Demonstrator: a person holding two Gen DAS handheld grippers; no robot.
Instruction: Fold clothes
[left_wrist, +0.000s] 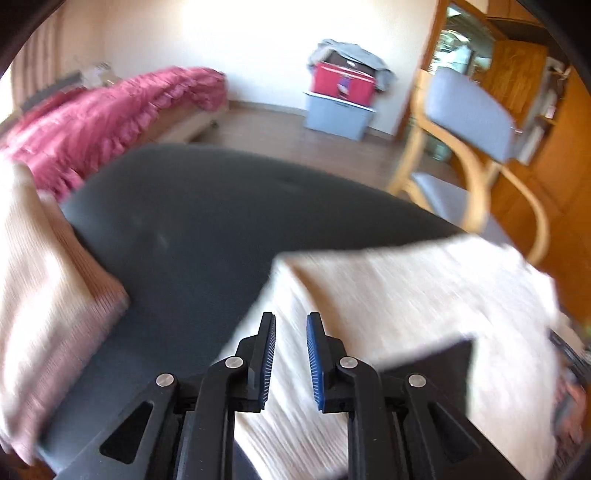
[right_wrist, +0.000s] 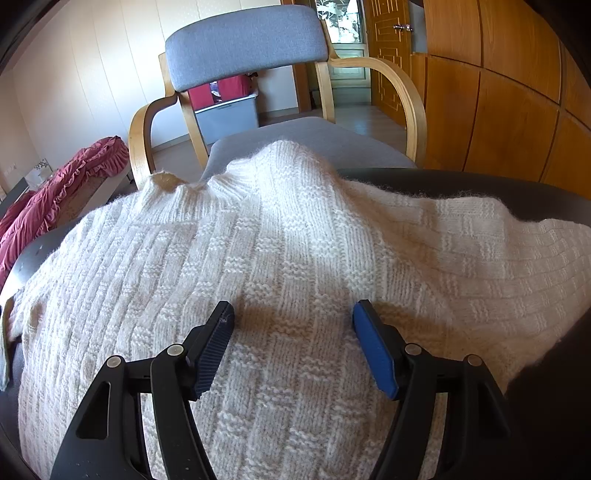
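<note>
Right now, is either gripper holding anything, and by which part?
Nothing is held. The left gripper and the right gripper both stand open above the white sweater, gripping no fabric.

Grey-cushioned wooden chair (right_wrist: 243, 40), red bedding (left_wrist: 99, 110), red box (left_wrist: 341, 81).

Room: pale walls (left_wrist: 258, 44), sunlit; wood floor (left_wrist: 280, 129). Wooden armchair (right_wrist: 243, 44), grey padded back and seat. Bed with crimson ruffled cover (left_wrist: 110, 107) along the left wall. Grey storage bin (left_wrist: 338, 114) topped by a red box (left_wrist: 343, 83). Panelled wooden cabinets (right_wrist: 509, 110), right side.
</note>
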